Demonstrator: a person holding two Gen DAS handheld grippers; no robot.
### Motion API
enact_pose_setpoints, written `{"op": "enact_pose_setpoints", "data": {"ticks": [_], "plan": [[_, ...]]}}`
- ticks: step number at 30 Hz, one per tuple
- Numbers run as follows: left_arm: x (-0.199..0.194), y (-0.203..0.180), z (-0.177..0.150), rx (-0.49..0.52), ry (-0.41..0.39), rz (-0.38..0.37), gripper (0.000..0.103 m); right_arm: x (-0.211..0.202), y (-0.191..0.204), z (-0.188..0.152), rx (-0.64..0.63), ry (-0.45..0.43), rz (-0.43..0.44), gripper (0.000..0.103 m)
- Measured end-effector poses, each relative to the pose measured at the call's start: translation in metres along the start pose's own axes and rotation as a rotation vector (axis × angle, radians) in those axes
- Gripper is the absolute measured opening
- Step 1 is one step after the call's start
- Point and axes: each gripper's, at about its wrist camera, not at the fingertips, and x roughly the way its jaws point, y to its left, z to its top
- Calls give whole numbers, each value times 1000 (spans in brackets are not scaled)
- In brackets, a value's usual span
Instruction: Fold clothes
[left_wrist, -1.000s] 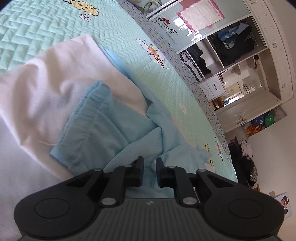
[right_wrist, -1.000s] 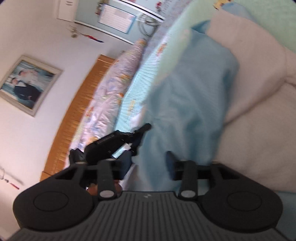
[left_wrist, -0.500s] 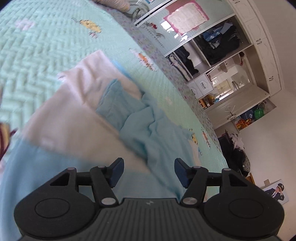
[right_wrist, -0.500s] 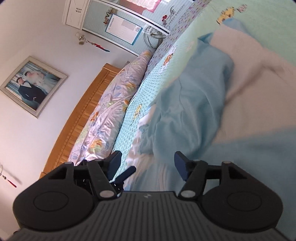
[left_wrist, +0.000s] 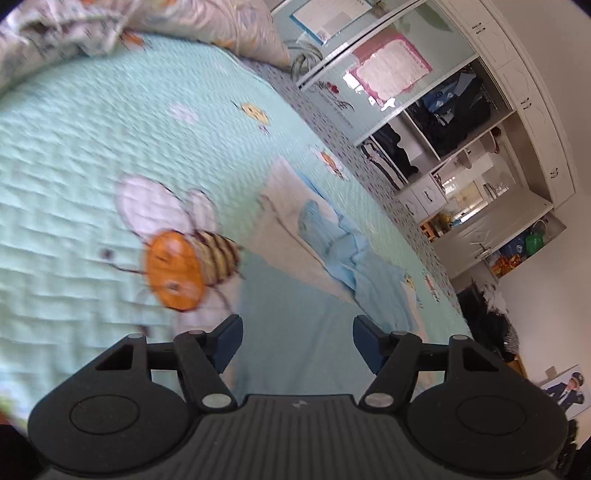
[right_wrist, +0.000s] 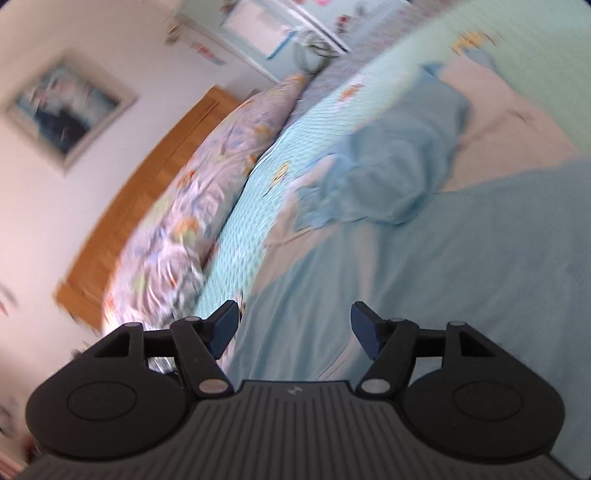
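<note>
both tongs, left (left_wrist: 297, 341) and right (right_wrist: 291, 328), just opened, empty; the loose blue garment (left_wrist: 354, 266) on the bed (left_wrist: 74, 147) may unfold.

Left gripper (left_wrist: 297, 343): jaws stand wide apart, having just been opening; nothing between the fingers (left_wrist: 226, 341). Body aimed forward and tilted somewhat downward, no contact with any surface.

Right gripper (right_wrist: 294, 329): jaws likewise spread, also just been opening; gap empty, fingers (right_wrist: 364, 330) clear of cloth. Similar shallow downward tilt. View blurred.
</note>
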Motion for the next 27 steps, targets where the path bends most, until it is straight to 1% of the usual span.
{"op": "enact_pose_setpoints", "data": {"ticks": [1, 3, 6, 8, 9, 12, 14, 17, 19, 21, 23, 25, 27], "plan": [[-14, 4, 2, 10, -4, -2, 69, 4, 15, -4, -40, 7, -6, 74], [-32, 7, 4, 52, 15, 13, 71, 19, 43, -13, -127, 52, -6, 74], [-41, 11, -3, 129, 89, 28, 72, 42, 66, -30, -111, 140, 106, 75], [-36, 16, -10, 112, 127, 6, 72, 45, 69, -36, -63, 168, 155, 75], [-30, 19, -14, 96, 144, -8, 72, 39, 69, -37, -54, 167, 150, 75], [-5, 23, -27, 49, 190, -55, 72, -1, 63, -35, -44, 140, 98, 75], [9, 24, -34, 22, 210, -85, 72, -36, 58, -31, -48, 125, 26, 76], [27, 19, -44, 19, 232, -115, 72, -86, 57, -27, -72, 49, -80, 78], [37, 20, -47, 17, 244, -103, 72, -112, 53, -25, -57, -23, -127, 79], [41, 22, -47, -4, 263, -117, 72, -131, 50, -26, -45, -69, -141, 80], [44, 20, -48, -1, 293, -132, 72, -140, 49, -30, -47, -87, -156, 83], [45, 19, -52, 0, 314, -141, 72, -140, 46, -33, -44, -87, -148, 83], [44, 20, -57, -27, 331, -159, 72, -135, 40, -35, -18, -84, -124, 83]]}}
